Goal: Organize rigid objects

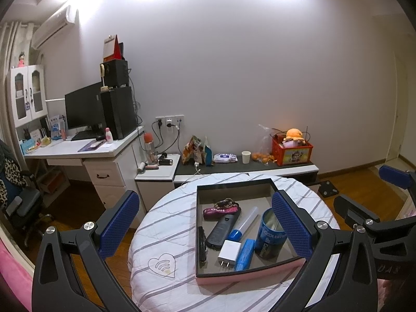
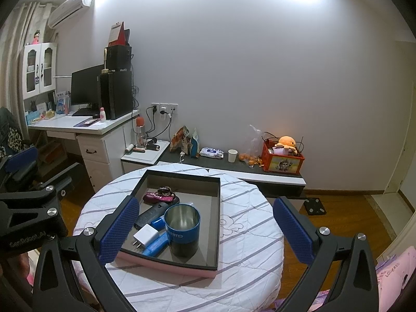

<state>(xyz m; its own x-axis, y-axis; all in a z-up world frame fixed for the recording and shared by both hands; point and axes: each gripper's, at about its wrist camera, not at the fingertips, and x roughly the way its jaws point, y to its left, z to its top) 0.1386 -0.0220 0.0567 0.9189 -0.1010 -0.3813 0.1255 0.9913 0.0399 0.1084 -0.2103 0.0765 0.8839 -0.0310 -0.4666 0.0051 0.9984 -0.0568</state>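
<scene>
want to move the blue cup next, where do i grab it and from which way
Take the blue cup by its rim, from above: it stands upright and open-topped in the box. The right gripper seems handier; clutter crowds the cup's left side, the right looks freer.

This is a lived-in bedroom or study in a home: a white desk with drawers [image 1: 104, 161] carries a black monitor [image 1: 83, 109], a white wall-mounted air conditioner [image 1: 53, 26] hangs above, and an orange plush toy [image 2: 286, 141] sits in a red storage crate [image 2: 283, 162] over a wooden floor [image 2: 351, 215].
</scene>
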